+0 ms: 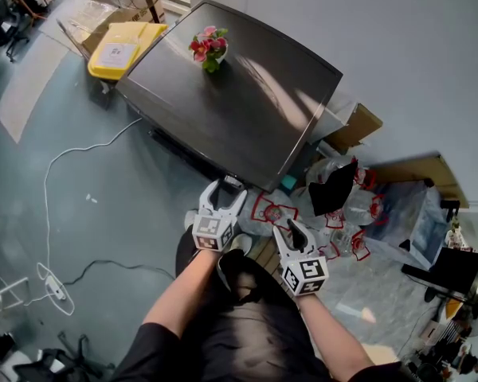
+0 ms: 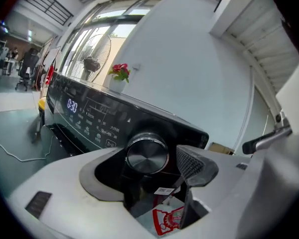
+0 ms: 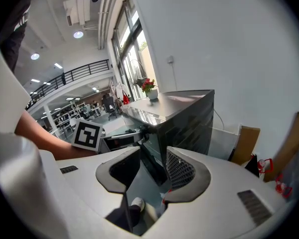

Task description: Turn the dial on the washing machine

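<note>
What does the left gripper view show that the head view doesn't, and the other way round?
Only the left gripper view: the dark front control panel with its lit blue display, and the face of the round silver dial between the open jaws of the left gripper. Only the head view: the open right gripper, both square-marked cubes and the person's forearms. Both: the dark washing machine with the small pot of red and pink flowers on top.

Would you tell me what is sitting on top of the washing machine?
On the washing machine stands only a small white pot of flowers, toward the lid's far side. The spot beneath the pot is hidden.
</note>
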A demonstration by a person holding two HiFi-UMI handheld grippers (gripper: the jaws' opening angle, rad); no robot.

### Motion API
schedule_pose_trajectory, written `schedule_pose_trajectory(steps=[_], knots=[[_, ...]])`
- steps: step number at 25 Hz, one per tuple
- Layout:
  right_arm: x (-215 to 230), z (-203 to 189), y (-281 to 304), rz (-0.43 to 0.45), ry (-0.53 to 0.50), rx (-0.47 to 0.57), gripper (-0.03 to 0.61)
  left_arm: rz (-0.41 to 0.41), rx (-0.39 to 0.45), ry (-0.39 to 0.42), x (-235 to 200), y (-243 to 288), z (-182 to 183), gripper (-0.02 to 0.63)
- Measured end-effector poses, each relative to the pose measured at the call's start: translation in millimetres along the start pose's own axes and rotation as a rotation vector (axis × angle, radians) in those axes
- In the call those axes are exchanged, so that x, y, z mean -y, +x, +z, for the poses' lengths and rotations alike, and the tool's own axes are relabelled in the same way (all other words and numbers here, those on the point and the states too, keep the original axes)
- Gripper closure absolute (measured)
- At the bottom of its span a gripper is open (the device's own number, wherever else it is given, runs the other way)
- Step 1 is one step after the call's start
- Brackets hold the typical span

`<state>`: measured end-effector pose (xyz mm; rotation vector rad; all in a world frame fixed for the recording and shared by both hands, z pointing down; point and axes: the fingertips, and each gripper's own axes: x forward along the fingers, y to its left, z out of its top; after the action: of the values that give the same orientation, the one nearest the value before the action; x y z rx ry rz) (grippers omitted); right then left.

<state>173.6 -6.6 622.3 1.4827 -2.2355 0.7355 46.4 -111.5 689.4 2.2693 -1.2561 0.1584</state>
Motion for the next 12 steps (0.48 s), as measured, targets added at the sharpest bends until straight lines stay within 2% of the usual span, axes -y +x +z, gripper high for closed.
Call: schedule_pose_trajectory(steps=[8,12], knots=[[2.6,-8.4,-3.5,-0.001,0.001,-0.020,0.425,0.001,0.001,-0.049,-7.0,6.7,1.4,0.318],[2.3,-9.5,-3.3,0.002,-0.001,-0.022,0.426,0.019,-0.002,-0.051,-10.4,5.0,0.8,0.348]])
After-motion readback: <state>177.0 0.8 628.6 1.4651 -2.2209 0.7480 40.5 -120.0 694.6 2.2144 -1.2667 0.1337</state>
